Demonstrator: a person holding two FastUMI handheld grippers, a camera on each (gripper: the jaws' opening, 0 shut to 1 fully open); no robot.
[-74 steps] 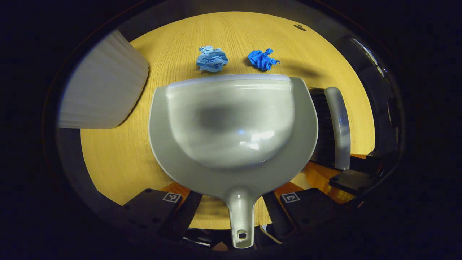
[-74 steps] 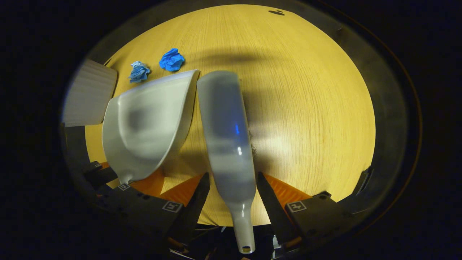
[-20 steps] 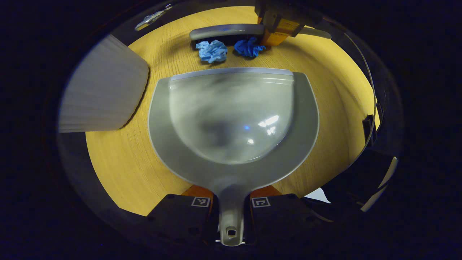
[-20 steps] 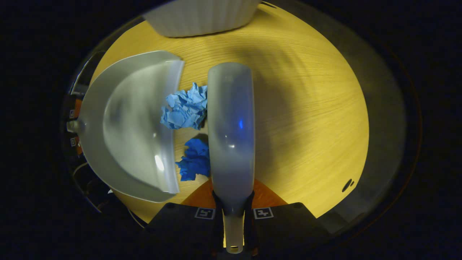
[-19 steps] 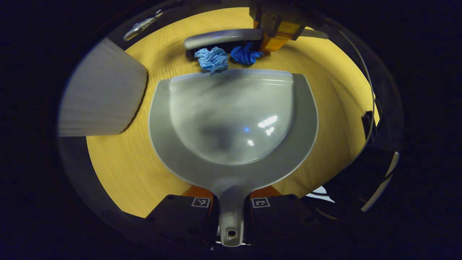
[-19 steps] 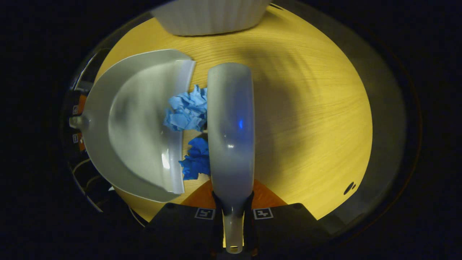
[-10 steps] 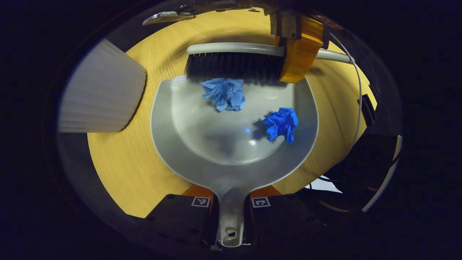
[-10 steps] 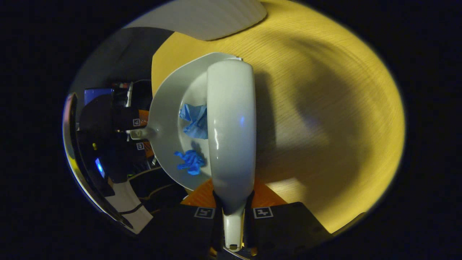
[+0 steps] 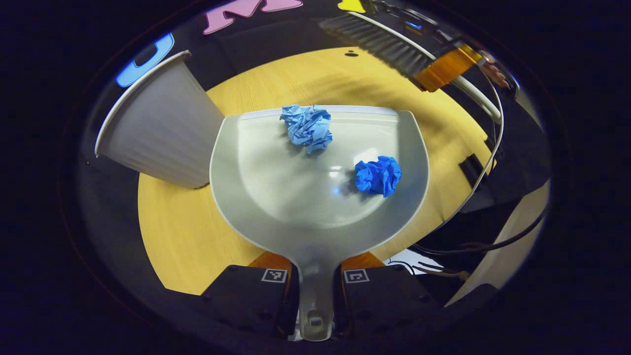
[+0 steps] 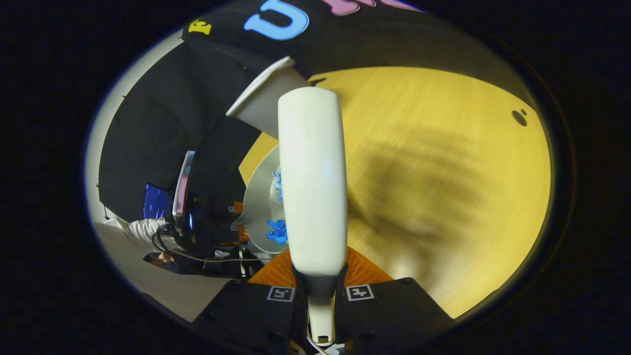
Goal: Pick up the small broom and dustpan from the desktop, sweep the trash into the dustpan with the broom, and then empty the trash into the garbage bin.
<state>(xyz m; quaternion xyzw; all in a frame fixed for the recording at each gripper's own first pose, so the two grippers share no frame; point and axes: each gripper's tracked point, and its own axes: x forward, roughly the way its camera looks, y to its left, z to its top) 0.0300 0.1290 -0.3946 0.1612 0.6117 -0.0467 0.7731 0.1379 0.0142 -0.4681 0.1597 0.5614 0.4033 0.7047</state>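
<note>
**Me:** Left gripper view: above the desktop (image 9: 187, 236), the white garbage bin (image 9: 157, 133) stands at far left, just beside my grey dustpan (image 9: 276, 192). My left gripper (image 9: 315, 291) is clamped on its handle.

**Colleague:** And the trash?

**Me:** Both pieces sit inside the pan: pale blue wad (image 9: 306, 127) near the lip, dark blue wad (image 9: 378, 175) to the right. My right gripper (image 10: 319, 301) pinches the small broom (image 10: 310, 177), raised off the desk. Sweeping looks done; emptying remains.

Greys, blues and yellow wood
Pale grey dustpan (image 9: 276, 197) holds a light blue paper wad (image 9: 306, 127) and a deep blue wad (image 9: 378, 176); ribbed white bin (image 9: 162, 133) on yellow wood-grain desktop (image 9: 172, 236); broom (image 10: 310, 182) off-white with dark bristles
</note>
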